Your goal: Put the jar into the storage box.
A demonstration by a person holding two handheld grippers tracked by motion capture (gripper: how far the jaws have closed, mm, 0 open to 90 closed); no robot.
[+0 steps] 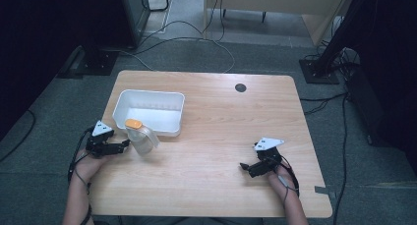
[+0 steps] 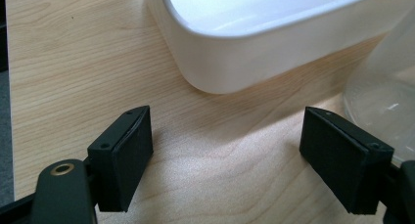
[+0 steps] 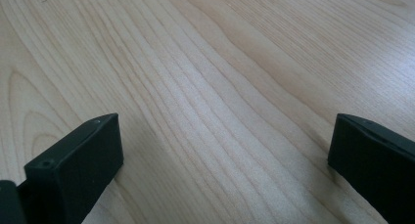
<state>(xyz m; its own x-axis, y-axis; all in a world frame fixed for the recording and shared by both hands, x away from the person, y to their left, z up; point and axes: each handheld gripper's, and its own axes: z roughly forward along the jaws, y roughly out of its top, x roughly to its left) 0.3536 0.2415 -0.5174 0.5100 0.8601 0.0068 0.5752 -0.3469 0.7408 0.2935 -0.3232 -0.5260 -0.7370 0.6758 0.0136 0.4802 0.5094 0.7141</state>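
Note:
A clear plastic jar with an orange lid [image 1: 139, 135] stands on the wooden table just in front of a white rectangular tub [image 1: 149, 111]. My left gripper [image 1: 124, 145] lies low at the jar's left, jaws apart with bare wood between them; in the left gripper view the gripper [image 2: 225, 158] has the jar's clear base [image 2: 386, 99] just beyond its right jaw and the tub's corner [image 2: 230, 62] ahead. My right gripper [image 1: 246, 169] rests at the table's front right, open over bare wood, as the right gripper view [image 3: 225, 170] confirms.
A dark round cable hole [image 1: 240, 87] sits near the table's far edge. Cables and stand bases lie on the grey floor beyond the table. The person's forearms enter from the bottom edge.

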